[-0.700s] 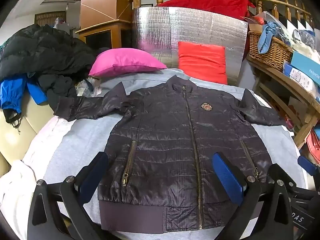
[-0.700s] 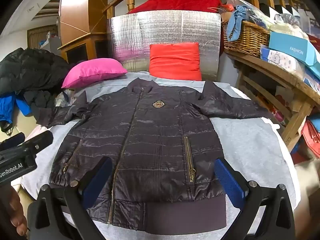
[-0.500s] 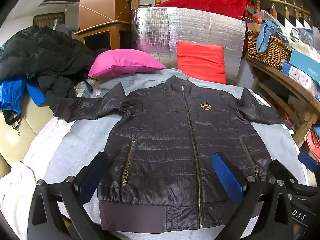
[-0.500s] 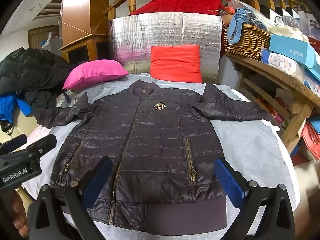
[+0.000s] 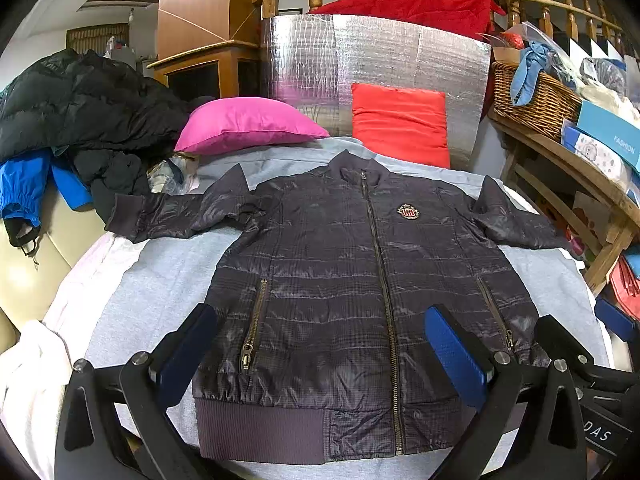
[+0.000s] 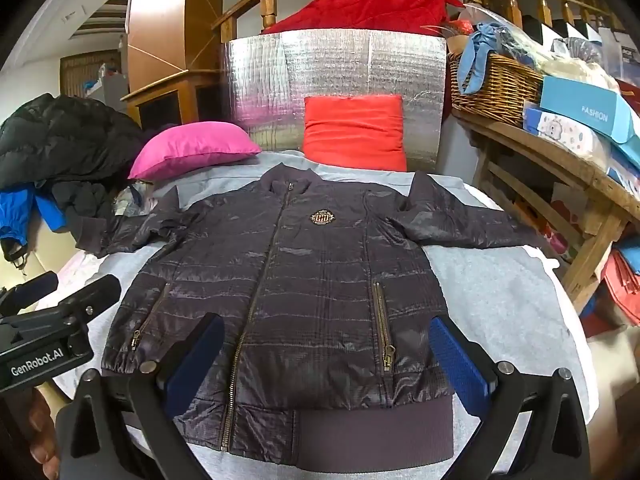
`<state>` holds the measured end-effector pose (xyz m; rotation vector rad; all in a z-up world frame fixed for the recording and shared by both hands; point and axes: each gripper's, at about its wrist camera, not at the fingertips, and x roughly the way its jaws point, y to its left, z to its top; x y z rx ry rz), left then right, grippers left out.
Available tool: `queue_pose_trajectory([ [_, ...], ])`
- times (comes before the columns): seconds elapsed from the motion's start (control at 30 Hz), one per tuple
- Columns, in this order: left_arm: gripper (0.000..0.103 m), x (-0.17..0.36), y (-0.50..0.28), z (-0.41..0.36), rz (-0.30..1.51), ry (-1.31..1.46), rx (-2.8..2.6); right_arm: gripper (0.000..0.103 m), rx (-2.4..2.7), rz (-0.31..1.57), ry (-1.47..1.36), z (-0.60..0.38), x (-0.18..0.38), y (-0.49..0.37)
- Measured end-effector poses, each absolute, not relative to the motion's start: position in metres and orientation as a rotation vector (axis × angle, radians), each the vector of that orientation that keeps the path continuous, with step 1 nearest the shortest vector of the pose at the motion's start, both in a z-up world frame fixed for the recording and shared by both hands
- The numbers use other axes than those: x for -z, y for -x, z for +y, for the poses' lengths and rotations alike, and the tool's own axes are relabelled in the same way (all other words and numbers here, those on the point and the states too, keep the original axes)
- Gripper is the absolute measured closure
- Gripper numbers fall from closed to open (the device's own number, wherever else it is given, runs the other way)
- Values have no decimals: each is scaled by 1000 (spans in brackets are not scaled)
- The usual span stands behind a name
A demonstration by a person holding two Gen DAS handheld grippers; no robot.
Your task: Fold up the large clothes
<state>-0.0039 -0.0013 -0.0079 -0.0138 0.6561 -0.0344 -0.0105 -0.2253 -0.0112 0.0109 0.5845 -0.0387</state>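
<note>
A dark quilted zip jacket (image 5: 352, 280) lies flat, front up and zipped, on a grey sheet (image 5: 152, 280), both sleeves spread sideways. It shows in the right wrist view too (image 6: 296, 292). My left gripper (image 5: 320, 352) is open and empty, hovering over the jacket's lower hem. My right gripper (image 6: 326, 364) is open and empty above the hem as well. The left gripper's body (image 6: 48, 344) shows at the left of the right wrist view.
A pink pillow (image 5: 248, 124) and a red cushion (image 5: 400, 124) lean at the far end before a silver foil panel (image 5: 376, 60). A pile of black and blue coats (image 5: 68, 120) sits left. A wooden shelf with a basket (image 5: 532, 100) and boxes stands right.
Both grippers have drifted slightly; the jacket looks a little lower and closer in the views. Nothing was gripped or moved.
</note>
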Motion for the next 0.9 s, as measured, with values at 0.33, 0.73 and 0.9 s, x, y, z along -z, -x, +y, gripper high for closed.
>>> queue_pose_trajectory([
  [0.33,0,9,3,-1,660,15,29,0,40,578,-4,-224,8,11],
  [0.73,0,8,3,-1,655,17,32,0,39,572,2,-223,5,10],
  [0.9,0,8,3,-1,653,18,33,0,40,565,6,-223,3,11],
])
